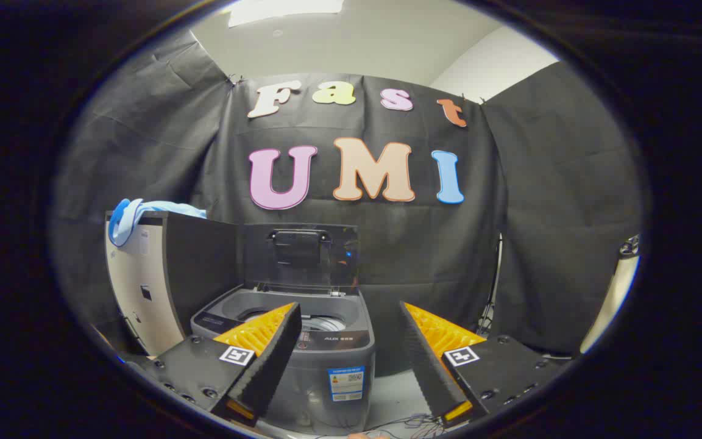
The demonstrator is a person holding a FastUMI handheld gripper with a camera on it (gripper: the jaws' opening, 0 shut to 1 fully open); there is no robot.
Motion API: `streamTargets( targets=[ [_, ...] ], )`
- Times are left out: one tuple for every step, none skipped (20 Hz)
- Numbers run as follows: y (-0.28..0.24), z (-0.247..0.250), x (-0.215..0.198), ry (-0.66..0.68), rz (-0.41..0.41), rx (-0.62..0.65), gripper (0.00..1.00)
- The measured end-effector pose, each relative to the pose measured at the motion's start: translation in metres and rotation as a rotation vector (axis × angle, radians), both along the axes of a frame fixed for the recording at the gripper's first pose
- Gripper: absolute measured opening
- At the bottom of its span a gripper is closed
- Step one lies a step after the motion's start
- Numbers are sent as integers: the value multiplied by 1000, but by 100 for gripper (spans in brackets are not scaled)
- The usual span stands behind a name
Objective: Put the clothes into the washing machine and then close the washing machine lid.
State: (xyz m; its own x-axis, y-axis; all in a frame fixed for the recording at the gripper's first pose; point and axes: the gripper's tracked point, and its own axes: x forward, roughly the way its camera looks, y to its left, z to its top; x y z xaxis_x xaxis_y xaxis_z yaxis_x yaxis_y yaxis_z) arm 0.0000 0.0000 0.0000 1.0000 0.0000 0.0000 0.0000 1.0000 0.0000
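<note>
Ahead, fingers (351, 329) apart, empty; left finger hides washing machine (326, 360) drum edge

We hold our two-finger gripper (351, 320) level and facing forward, its two fingers (265, 353) spread wide apart, gripping nothing, their ridged inner pads facing one another.

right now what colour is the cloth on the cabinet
Light blue cloth, seen in the gripper view.
</note>
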Motion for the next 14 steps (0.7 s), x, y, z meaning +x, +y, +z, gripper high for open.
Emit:
streamTargets(
  targets=[
    [2, 1, 0, -4, 7, 1, 97],
    [4, 3, -1, -5, 14, 3, 97],
    [7, 4, -1, -4, 23, 5, 97],
    [9, 5, -2, -2, 30, 3, 97],
    [9, 6, -2, 0, 32, -2, 97],
    [11, 9, -1, -2, 34, -5, 97],
    [11, 13, -1, -8, 34, -7, 97],
    [12, 17, -1, -14, 30, -6, 97],
    [11, 21, -1, -17, 23, -1, 97],
    [12, 24, 0, -16, 18, 7, 97],
    [13, 27, 1, -10, 13, 16, 97],
    [13, 27, 2, 1, 2, 25, 97],
    [13, 27, 4, 18, -7, 32, 97],
    [15, 30, 6, 29, -12, 38, 97]
  ],
)
